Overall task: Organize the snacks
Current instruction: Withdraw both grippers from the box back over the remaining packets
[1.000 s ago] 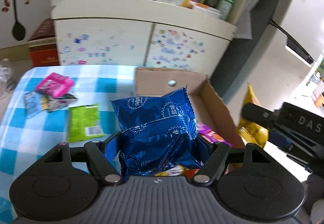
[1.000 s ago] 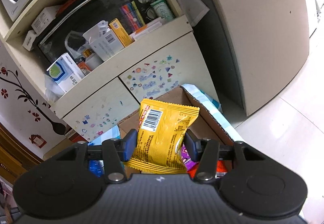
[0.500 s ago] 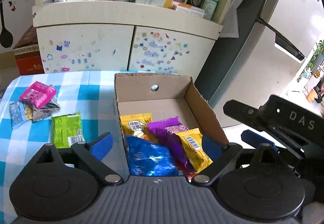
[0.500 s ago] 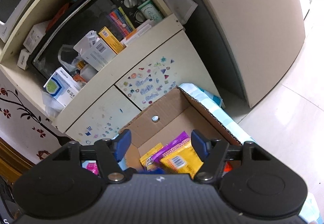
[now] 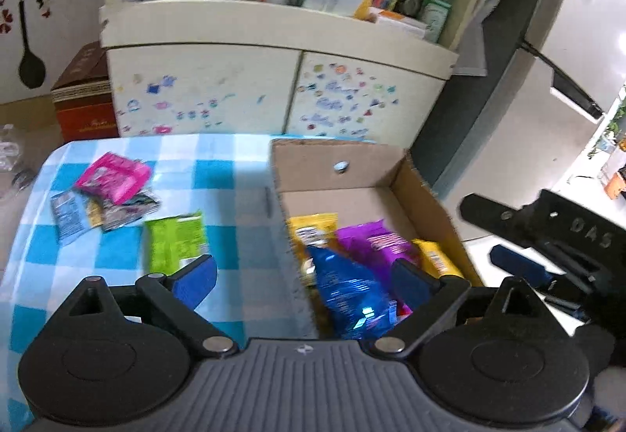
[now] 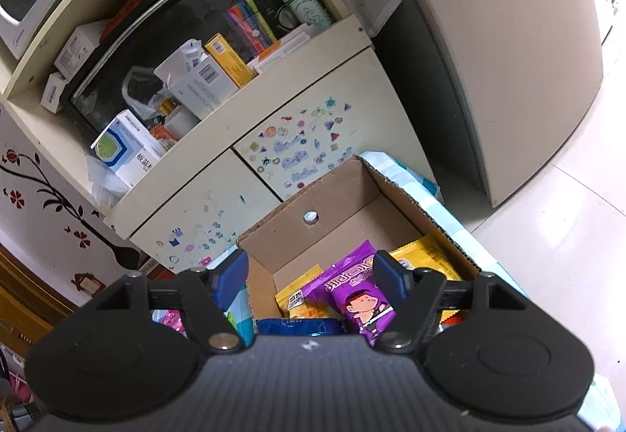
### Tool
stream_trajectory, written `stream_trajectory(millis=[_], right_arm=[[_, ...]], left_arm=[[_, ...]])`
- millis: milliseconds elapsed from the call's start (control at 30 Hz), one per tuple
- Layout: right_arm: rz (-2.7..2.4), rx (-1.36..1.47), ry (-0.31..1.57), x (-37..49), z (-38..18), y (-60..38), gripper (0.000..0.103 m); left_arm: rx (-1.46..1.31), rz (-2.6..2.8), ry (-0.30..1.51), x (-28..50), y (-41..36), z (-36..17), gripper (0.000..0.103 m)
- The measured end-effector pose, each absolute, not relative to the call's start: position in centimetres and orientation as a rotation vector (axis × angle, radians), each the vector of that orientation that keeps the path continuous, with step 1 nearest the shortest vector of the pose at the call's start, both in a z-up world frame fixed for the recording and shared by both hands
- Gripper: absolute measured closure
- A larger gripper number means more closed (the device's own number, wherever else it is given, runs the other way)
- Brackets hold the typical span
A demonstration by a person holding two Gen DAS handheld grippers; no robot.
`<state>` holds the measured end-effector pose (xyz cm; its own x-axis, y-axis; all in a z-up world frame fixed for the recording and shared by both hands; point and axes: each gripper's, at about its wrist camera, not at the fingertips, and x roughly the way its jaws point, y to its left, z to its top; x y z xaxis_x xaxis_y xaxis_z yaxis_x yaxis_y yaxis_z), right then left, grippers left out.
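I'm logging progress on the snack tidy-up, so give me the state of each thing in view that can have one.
left gripper: open, holding nothing
right gripper: open, jaws have just been opening, nothing between them
cardboard box: open-topped, partly filled
blue packet: in the box
purple packet: in the box
green packet: still on the tablecloth
pink packet: still on the tablecloth

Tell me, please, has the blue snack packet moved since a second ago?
Yes. The blue snack packet dropped from between the left gripper fingers into the cardboard box; the jaws have just opened.
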<state>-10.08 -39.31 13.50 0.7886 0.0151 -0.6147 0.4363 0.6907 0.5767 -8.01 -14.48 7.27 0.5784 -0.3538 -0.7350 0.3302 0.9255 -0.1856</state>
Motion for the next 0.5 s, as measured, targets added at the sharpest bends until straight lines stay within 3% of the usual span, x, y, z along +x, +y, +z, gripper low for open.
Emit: stream_trajectory(millis=[500], right_arm=[[-0.198, 0.702, 0.655, -9.0, 13.4, -37.1, 0.03]], left_arm=[[-0.027, -0.231, 0.858, -5.3, -4.4, 7.2, 0.005]])
